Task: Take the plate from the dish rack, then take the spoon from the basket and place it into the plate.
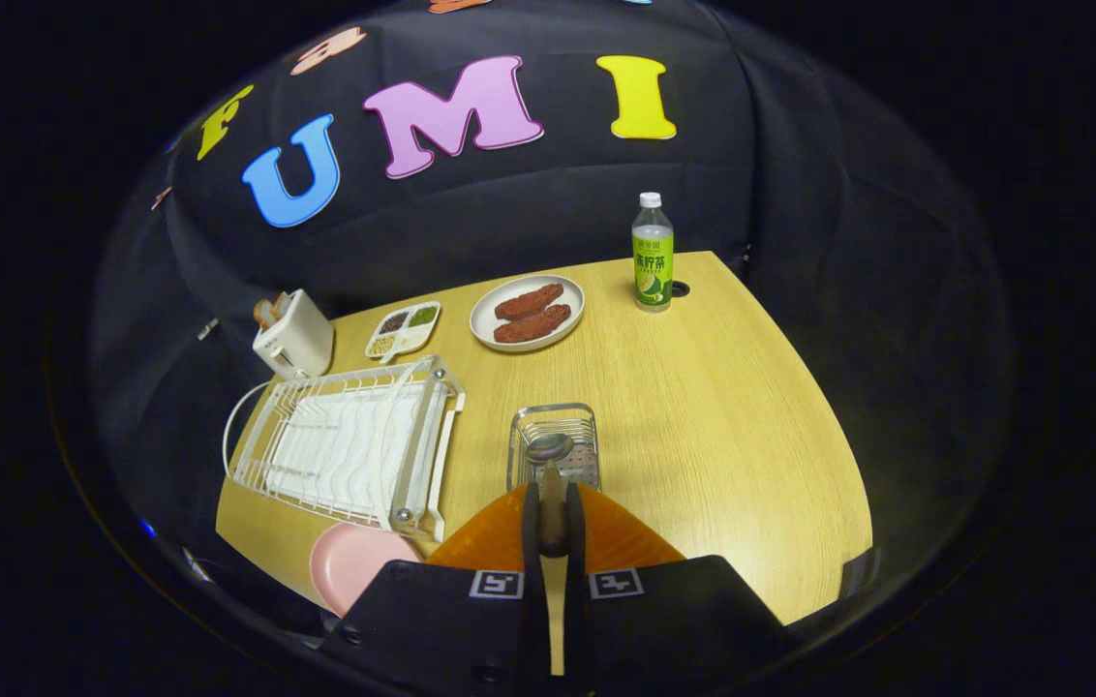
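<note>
My gripper point(552, 499) is shut on the handle of a metal spoon point(549, 448), both fingers pressing on it. The spoon's bowl sticks out just ahead of the fingertips, over the small wire basket point(580, 419) that stands on the wooden table. A pink plate point(351, 561) lies flat on the table to the left of my fingers, beside the near corner of the white dish rack point(345, 450). The rack holds no plates.
Beyond the rack stand a white toaster point(293, 336) and a small divided dish point(404, 329). A white plate with two brown pieces of food point(527, 312) lies further back, and a green drink bottle point(653, 254) stands near the far table edge. Bare wooden table point(732, 436) lies right of the basket.
</note>
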`<state>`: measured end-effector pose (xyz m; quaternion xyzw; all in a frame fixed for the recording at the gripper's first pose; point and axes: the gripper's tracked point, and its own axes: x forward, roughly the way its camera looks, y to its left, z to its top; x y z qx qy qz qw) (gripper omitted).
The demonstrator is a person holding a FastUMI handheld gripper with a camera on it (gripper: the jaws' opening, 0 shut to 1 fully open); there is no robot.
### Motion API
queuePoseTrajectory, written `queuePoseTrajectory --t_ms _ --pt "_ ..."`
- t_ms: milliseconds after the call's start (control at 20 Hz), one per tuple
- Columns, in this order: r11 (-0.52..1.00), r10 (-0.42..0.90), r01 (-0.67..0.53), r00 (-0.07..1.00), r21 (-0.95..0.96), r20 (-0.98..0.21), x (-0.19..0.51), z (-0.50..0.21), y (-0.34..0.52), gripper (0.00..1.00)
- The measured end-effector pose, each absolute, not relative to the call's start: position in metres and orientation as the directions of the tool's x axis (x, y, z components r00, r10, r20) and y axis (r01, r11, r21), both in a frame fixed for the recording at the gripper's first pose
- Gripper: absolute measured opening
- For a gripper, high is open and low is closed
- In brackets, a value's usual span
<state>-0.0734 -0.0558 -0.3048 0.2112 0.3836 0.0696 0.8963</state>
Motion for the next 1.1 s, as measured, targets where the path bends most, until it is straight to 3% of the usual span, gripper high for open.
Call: queuePoseTrajectory --t_ms 200,450,700,1100 --pt "0.859 0.355 -0.025 0.748 0.511 -0.561 -0.095 -0.248 -0.035 0.1" --pt "0.789 0.528 -0.221 0.72 0.573 -0.45 -0.132 -0.202 0.031 0.1" --pt "0.756 0.636 -0.354 0.597 0.551 -0.489 -0.171 -0.228 0.108 0.09" --pt "0.763 0.645 -0.378 0.497 0.525 -0.58 -0.189 -0.296 0.162 0.1"
